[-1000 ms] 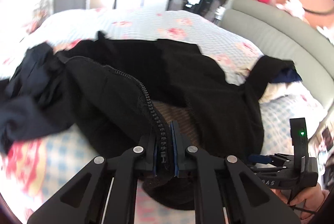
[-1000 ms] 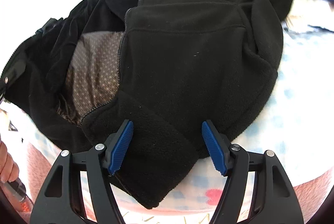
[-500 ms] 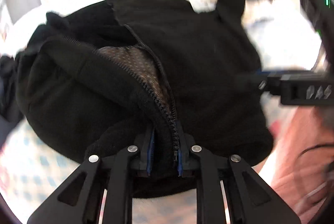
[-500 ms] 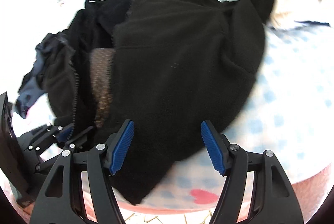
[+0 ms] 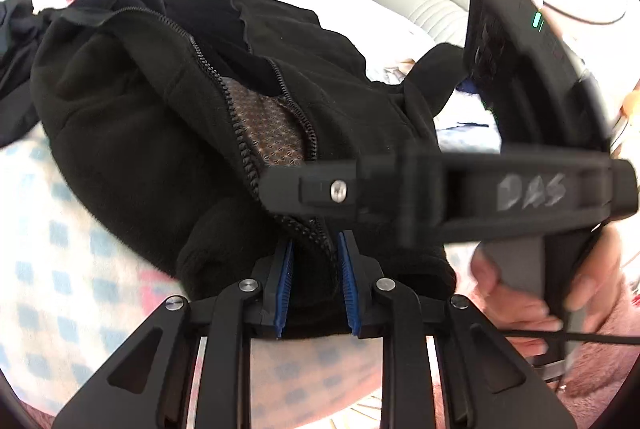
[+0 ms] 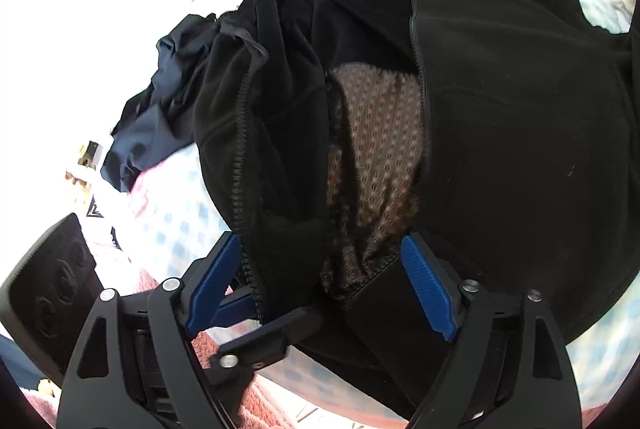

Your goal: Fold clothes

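A black fleece jacket [image 5: 140, 117] lies unzipped on the bed, its brown patterned lining [image 5: 268, 133] showing between the zipper edges. My left gripper [image 5: 315, 281] is shut on the bottom hem of the jacket at the zipper. The right gripper's body [image 5: 440, 189] crosses just above it, held by a hand [image 5: 516, 301]. In the right wrist view my right gripper [image 6: 320, 285] stands open around the same hem of the jacket [image 6: 520, 109], the lining [image 6: 376, 149] between its blue pads [image 6: 428, 285]. One left finger [image 6: 260, 341] shows below.
A dark navy garment [image 6: 152, 117] is bunched beside the jacket's far side. The bed sheet [image 5: 60, 269] is blue-checked with pink flowers. A grey-green padded headboard [image 5: 432, 1] runs behind the bed. Pink carpet [image 6: 248, 401] shows below the bed edge.
The right gripper has swung left from the jacket's right hem to the zipper hem held by the left gripper. The left gripper has stayed shut on the jacket.
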